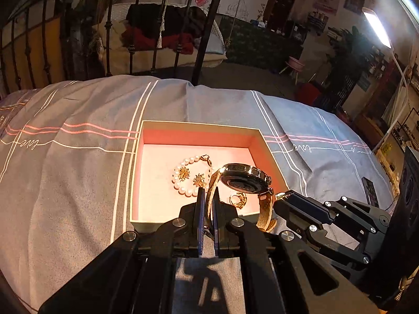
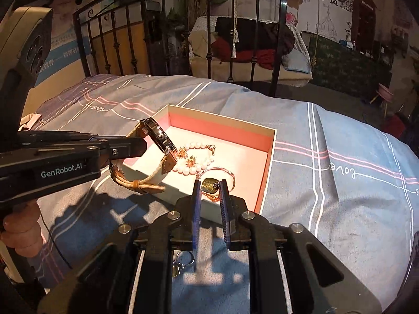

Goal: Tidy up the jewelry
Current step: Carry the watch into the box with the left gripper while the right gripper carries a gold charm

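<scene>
An open box (image 1: 201,125) with a pink lining lies on the bed; it also shows in the right wrist view (image 2: 269,162). My left gripper (image 1: 208,193) is shut on the strap of a gold watch (image 1: 244,179), held over the box's near edge; the watch also shows in the right wrist view (image 2: 159,136). My right gripper (image 2: 210,185) is shut on a small dark gold-green stone piece (image 2: 209,184) above the box's near corner. Inside lie a pearl bracelet (image 1: 183,176), two gold earrings (image 1: 199,180), a gold ring (image 1: 238,200) and a thin bangle (image 2: 225,171).
The grey-blue striped bedsheet (image 1: 78,157) surrounds the box. A black iron bed frame (image 1: 204,39) stands behind. A key ring (image 2: 183,260) hangs under my right gripper. A dark phone-like object (image 1: 369,188) lies at the right.
</scene>
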`<state>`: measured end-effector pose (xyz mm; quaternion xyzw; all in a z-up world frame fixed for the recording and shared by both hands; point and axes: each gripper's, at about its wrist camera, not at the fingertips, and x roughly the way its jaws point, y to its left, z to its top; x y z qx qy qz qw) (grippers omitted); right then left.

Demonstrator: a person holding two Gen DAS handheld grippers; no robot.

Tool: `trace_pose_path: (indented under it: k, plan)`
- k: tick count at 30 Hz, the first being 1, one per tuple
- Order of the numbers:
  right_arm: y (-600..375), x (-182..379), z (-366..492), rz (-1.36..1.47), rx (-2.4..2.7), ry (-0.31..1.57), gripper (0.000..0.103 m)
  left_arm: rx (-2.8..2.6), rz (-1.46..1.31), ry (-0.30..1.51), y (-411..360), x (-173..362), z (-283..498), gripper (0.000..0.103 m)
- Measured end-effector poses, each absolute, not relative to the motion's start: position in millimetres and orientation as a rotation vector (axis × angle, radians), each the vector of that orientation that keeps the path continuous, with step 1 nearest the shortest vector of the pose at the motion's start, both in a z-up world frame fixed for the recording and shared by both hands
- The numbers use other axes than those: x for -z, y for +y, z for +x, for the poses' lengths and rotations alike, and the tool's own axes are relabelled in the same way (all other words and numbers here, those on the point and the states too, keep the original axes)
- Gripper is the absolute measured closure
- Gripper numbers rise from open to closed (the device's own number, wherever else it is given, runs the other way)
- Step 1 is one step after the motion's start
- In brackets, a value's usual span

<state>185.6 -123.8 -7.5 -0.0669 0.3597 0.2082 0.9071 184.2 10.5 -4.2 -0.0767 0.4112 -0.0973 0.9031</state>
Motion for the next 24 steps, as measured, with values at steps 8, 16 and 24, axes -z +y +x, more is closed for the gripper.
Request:
trace_pose_path:
  k: [8,16,24]
  plan:
    - [-114,5,217,-0.160,-0.405,0.753,0.088,0.141,-0.140,0.876,9,7,219,0.098]
    - [-113,15,237,-0.159,-0.388,0.800,0.088,0.114,-0.140,0.934,7,21,244,0.098]
    - [-109,32,248,-0.164,-0.399,0.849,0.088,0.101,-0.127,0.987,6,39,261,0.098]
